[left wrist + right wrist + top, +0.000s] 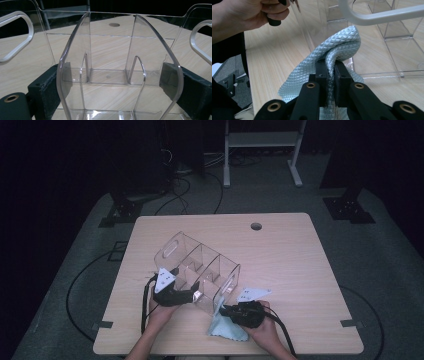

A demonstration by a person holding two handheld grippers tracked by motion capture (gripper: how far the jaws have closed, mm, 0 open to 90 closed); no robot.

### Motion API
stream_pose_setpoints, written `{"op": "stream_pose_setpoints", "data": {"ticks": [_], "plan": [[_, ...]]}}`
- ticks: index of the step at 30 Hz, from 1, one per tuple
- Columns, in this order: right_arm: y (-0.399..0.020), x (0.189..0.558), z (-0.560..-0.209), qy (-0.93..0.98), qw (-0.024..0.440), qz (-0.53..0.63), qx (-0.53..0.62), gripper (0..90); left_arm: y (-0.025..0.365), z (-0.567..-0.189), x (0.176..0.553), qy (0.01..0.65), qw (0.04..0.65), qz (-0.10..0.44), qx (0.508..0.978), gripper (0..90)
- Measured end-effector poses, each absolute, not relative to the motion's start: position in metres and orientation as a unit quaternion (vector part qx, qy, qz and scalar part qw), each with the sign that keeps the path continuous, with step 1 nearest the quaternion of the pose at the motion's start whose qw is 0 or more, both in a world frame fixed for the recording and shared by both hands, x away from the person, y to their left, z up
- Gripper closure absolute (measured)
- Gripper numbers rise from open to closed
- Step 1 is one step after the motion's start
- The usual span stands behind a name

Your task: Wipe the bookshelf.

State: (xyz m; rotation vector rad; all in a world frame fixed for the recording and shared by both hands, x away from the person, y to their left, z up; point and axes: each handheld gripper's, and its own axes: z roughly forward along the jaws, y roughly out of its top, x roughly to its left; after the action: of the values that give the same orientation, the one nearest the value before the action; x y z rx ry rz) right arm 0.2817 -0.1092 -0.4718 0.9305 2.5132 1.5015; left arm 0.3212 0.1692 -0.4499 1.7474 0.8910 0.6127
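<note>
The right gripper point(331, 65) pinches a pale blue cloth point(337, 47) against the clear divided organizer point(200, 270); the left gripper point(117, 82) clamps its wall. Both sit near the front of the light wooden table point(280, 250), over grey carpet point(380, 245) in a dark room.

A wooden table point(280, 255) (round hole point(256, 226) near far edge) on grey carpet point(380, 250).
</note>
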Motion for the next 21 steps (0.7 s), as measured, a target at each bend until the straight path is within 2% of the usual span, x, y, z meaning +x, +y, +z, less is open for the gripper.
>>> {"op": "stream_pose_setpoints", "data": {"ticks": [6,21], "plan": [[-0.105,0.283,-0.485,0.823,0.025,0.475,0.310,82.9,0.169,-0.450,0.321,0.371,0.517,0.256,0.728,7.0],[-0.106,0.280,-0.470,0.818,0.033,0.491,0.299,83.0,0.170,-0.450,0.321,0.371,0.518,0.254,0.728,7.0]]}}
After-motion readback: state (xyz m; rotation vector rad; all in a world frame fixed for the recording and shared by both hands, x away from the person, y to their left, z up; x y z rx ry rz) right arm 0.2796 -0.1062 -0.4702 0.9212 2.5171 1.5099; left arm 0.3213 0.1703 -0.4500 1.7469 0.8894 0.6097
